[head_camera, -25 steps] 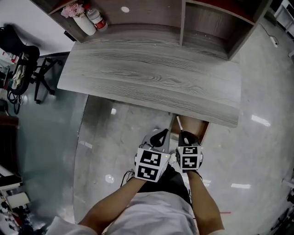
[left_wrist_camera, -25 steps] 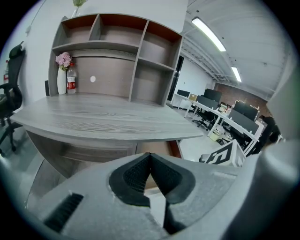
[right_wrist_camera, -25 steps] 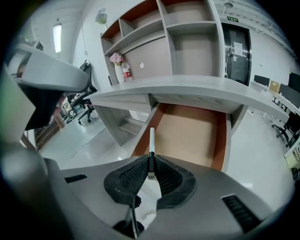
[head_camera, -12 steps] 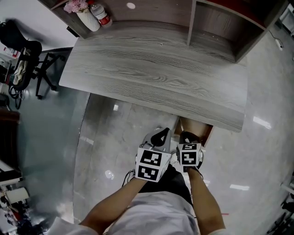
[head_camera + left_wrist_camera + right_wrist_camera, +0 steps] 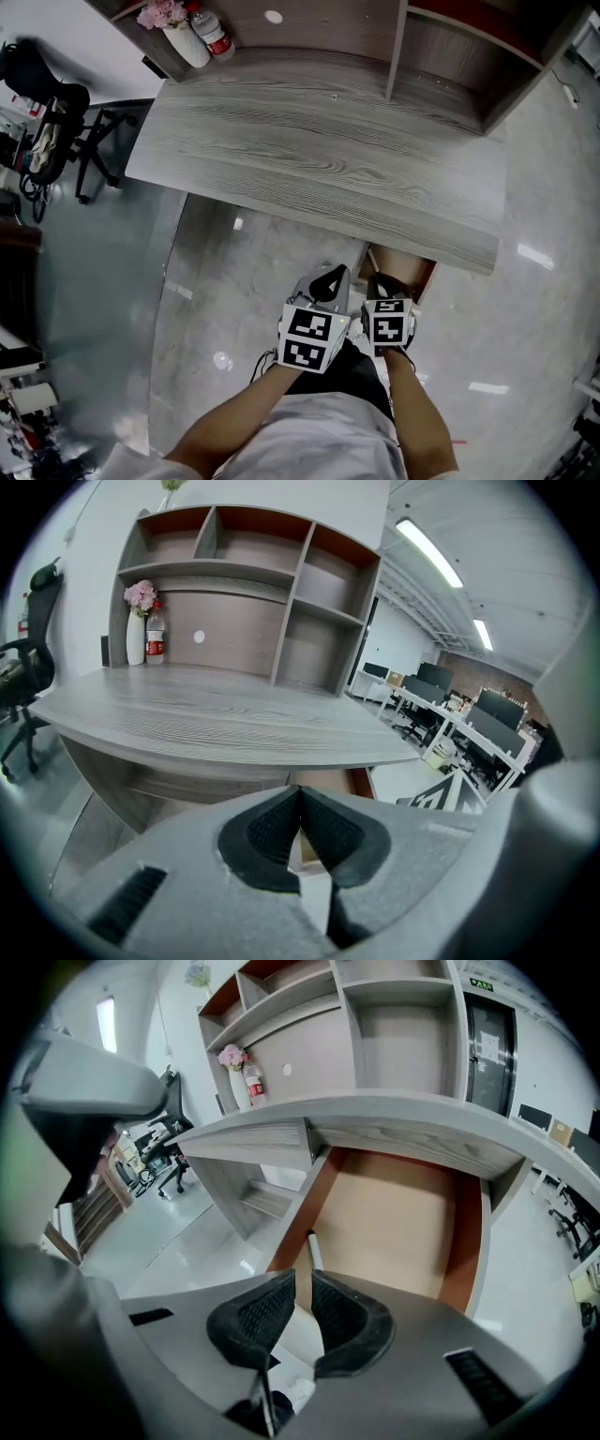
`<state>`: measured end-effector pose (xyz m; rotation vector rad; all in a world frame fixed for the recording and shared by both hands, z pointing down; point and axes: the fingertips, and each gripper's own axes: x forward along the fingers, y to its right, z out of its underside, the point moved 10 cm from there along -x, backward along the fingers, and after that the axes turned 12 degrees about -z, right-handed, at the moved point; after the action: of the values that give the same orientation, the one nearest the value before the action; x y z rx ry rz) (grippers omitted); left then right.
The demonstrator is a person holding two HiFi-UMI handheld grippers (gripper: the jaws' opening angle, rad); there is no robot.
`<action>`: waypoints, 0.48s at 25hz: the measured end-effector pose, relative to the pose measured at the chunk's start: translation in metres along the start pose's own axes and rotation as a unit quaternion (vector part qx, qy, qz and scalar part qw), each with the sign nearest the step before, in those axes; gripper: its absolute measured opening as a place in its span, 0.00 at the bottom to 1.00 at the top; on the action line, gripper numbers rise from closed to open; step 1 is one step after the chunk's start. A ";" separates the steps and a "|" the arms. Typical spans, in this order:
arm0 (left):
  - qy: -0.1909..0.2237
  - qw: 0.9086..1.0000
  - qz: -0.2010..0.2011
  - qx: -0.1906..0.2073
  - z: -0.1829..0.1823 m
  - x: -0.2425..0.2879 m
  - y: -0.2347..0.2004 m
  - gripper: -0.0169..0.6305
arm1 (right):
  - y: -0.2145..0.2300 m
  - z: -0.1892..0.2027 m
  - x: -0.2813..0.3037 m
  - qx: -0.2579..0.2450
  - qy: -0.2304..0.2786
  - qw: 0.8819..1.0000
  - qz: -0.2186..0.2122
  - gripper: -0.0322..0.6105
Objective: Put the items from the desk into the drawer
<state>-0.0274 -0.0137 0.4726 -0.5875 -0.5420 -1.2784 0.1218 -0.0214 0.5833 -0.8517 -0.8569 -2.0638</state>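
A white pen (image 5: 313, 1250) lies along the left wall of the open drawer (image 5: 398, 1218) under the desk's (image 5: 319, 159) near right edge. Just short of it, the right gripper (image 5: 302, 1290) is narrowly parted and empty; the left gripper (image 5: 300, 801) is pressed closed. A flower vase (image 5: 190, 42) stands far left.

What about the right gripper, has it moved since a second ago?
No. The right gripper keeps its gap to the desk edge, at the drawer front.

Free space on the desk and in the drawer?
Desk top is bare from its front edge to the shelves; only the back left corner is crowded, with a vase and a bottle. Drawer floor is bare right of the white stick along its left wall.
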 end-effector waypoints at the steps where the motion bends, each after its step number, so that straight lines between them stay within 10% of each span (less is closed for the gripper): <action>1: 0.002 1.000 0.000 0.001 0.000 -0.001 0.001 0.03 | -0.002 -0.001 -0.004 0.002 0.007 1.000 -0.002 0.12; 12: 0.034 0.999 0.015 0.010 -0.012 -0.023 0.023 0.03 | -0.020 -0.030 -0.081 -0.007 0.115 0.993 -0.009 0.08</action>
<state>-0.0091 -0.0013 0.4457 -0.5325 -0.4876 -1.2591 0.1383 -0.0048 0.4983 -0.5994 -0.7259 -2.1367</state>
